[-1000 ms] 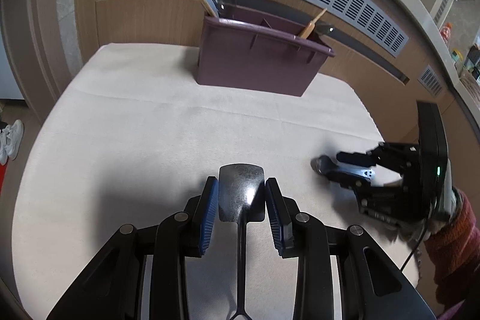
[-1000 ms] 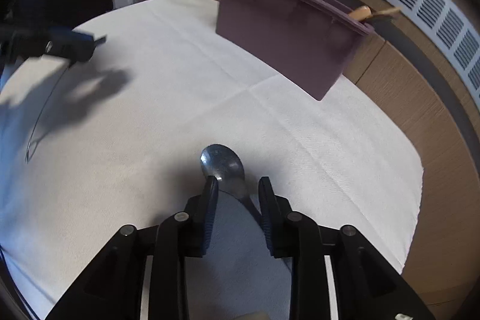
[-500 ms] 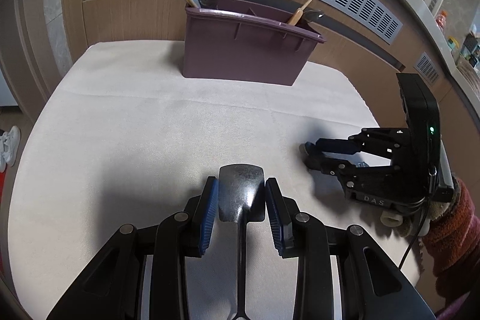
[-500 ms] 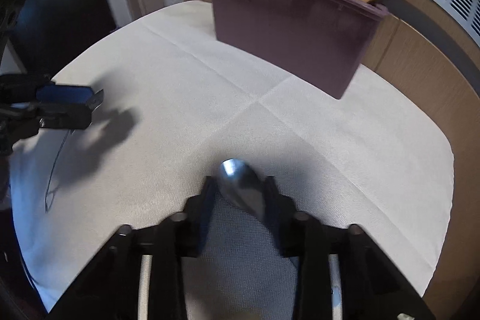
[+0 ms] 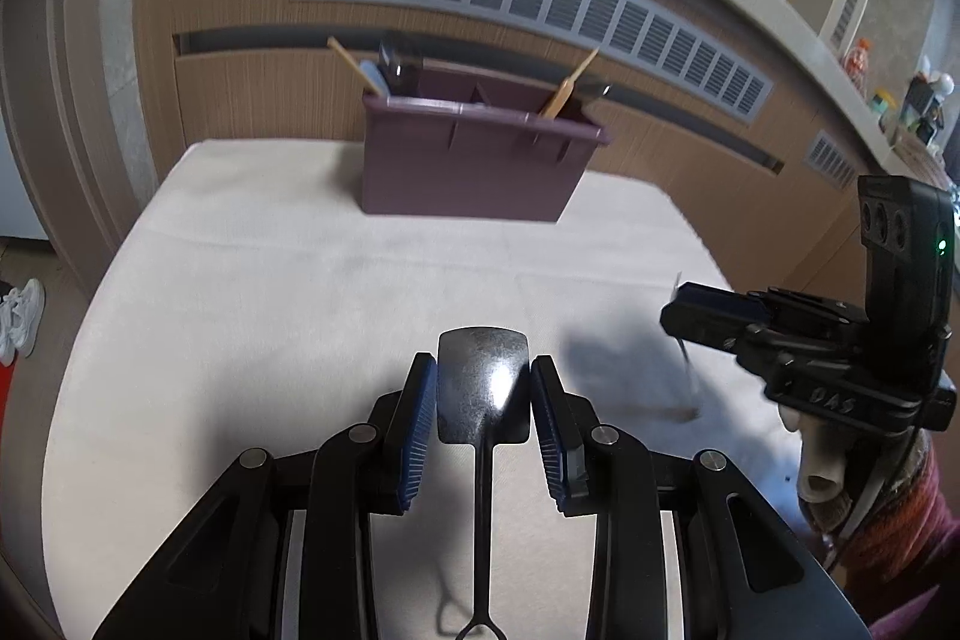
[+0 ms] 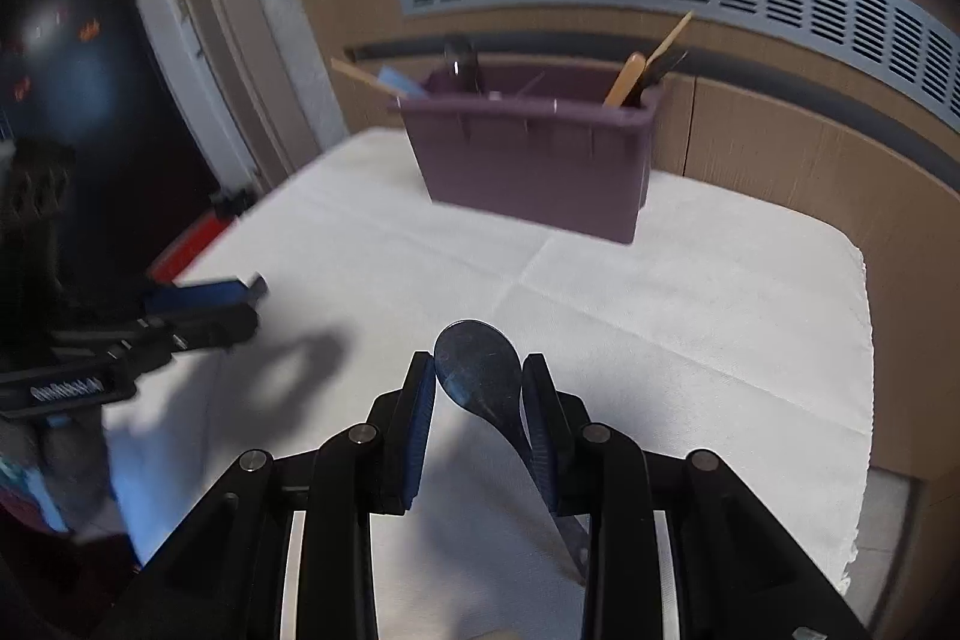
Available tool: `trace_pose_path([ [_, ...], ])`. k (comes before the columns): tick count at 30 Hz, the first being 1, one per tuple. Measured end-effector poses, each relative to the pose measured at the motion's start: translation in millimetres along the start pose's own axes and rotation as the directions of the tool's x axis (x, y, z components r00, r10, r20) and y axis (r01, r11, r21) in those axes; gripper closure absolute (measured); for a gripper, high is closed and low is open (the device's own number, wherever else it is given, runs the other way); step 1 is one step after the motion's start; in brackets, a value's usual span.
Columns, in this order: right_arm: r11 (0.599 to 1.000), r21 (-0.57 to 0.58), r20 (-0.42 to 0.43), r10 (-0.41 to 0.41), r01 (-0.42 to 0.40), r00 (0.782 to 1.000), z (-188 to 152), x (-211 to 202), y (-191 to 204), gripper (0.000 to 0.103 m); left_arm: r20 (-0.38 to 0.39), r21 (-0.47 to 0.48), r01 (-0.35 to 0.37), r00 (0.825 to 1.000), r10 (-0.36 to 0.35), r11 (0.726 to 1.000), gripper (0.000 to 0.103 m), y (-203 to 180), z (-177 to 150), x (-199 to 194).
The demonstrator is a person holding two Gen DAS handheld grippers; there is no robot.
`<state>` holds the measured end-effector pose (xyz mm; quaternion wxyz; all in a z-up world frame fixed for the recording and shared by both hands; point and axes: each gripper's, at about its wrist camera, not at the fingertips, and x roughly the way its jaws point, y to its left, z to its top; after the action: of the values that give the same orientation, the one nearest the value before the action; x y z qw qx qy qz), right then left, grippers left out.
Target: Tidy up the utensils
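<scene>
My left gripper [image 5: 483, 388] is shut on a dark metal spatula [image 5: 483, 388], held above the white cloth; its wire-loop handle hangs back below the fingers. My right gripper [image 6: 477, 382] is shut on a metal spoon [image 6: 480, 376], bowl forward, handle slanting down to the right. A purple utensil caddy [image 5: 474, 160] stands at the table's far side, also in the right wrist view [image 6: 528, 154], with wooden and dark utensils in its end compartments. Each gripper shows in the other's view: the right one [image 5: 678, 304] at the right, the left one [image 6: 252, 289] at the left.
The table wears a white cloth [image 5: 288, 292] whose right edge [image 6: 864, 340] drops off. A wood-panelled wall with a grey vent grille [image 5: 528, 4] rises right behind the caddy. A white shoe [image 5: 21, 316] lies on the floor at the left.
Both grippers have risen off the cloth with their utensils. The right gripper lifted the spoon from the table and turned to face the caddy. The caddy now looks lower and more head-on.
</scene>
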<state>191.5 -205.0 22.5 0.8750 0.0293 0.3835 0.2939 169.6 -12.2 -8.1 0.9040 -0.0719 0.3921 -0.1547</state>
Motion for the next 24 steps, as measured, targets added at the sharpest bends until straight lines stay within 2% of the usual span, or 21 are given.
trace_pose_path([
  [3,0.999,0.027,0.036,0.023,-0.024,0.999,6.4,-9.7,2.6,0.076,0.021,0.001,0.007,1.000,-0.007,1.000,0.070,-0.6,2.4,-6.2],
  [8,0.996,0.088,0.047,0.031,-0.035,0.998,14.3,-7.8,-0.8,0.076,0.066,-0.018,0.035,0.997,-0.034,0.999,0.070,0.7,15.0,-9.9],
  [11,0.994,0.101,0.091,0.041,-0.050,0.995,31.7,-14.9,-0.1,0.076,0.146,0.001,0.044,0.988,-0.044,0.999,0.070,-5.1,46.1,-19.1],
  [12,0.995,0.090,0.129,0.038,-0.050,0.991,44.2,-22.2,2.3,0.076,0.171,0.009,0.048,0.984,-0.048,0.999,0.070,-7.1,54.9,-23.2],
  [14,0.995,0.076,0.203,0.044,-0.060,0.978,68.9,-38.7,6.2,0.076,0.288,0.029,0.065,0.955,-0.070,0.997,0.070,-13.5,91.5,-42.2],
  [15,0.995,0.071,0.265,0.048,-0.069,0.963,87.7,-54.6,8.4,0.076,0.369,0.033,0.072,0.926,-0.079,0.997,0.070,-15.9,110.4,-54.5],
  [16,0.996,0.067,0.318,0.041,-0.066,0.947,102.5,-67.8,10.4,0.076,0.417,0.036,0.073,0.905,-0.082,0.997,0.070,-16.9,120.8,-61.2],
  [17,0.996,0.063,0.375,0.034,-0.062,0.926,118.9,-81.3,12.3,0.076,0.501,0.048,0.062,0.862,-0.078,0.997,0.070,-19.9,137.1,-70.8],
  [18,0.995,0.063,0.411,0.041,-0.073,0.911,129.5,-88.8,12.8,0.076,0.554,0.058,0.043,0.830,-0.068,0.997,0.070,-22.2,146.6,-75.5],
  [19,0.995,0.068,0.451,0.030,-0.067,0.892,142.6,-94.9,12.4,0.076,0.627,0.059,0.014,0.778,-0.048,0.998,0.070,-24.9,159.4,-78.3],
  [20,0.995,0.078,0.483,0.012,-0.056,0.875,153.5,-96.6,10.4,0.076,0.656,0.053,0.008,0.754,-0.040,0.999,0.070,-24.2,166.3,-77.1],
  [22,0.994,0.090,0.506,0.008,-0.062,0.863,167.2,-90.4,4.3,0.076,0.685,0.030,0.026,0.727,-0.040,0.999,0.070,-18.8,180.4,-65.2],
  [24,0.990,0.113,0.514,0.013,-0.083,0.858,174.9,-74.8,-5.2,0.076,0.693,0.005,0.033,0.720,-0.027,0.999,0.070,-13.0,188.9,-48.3],
])
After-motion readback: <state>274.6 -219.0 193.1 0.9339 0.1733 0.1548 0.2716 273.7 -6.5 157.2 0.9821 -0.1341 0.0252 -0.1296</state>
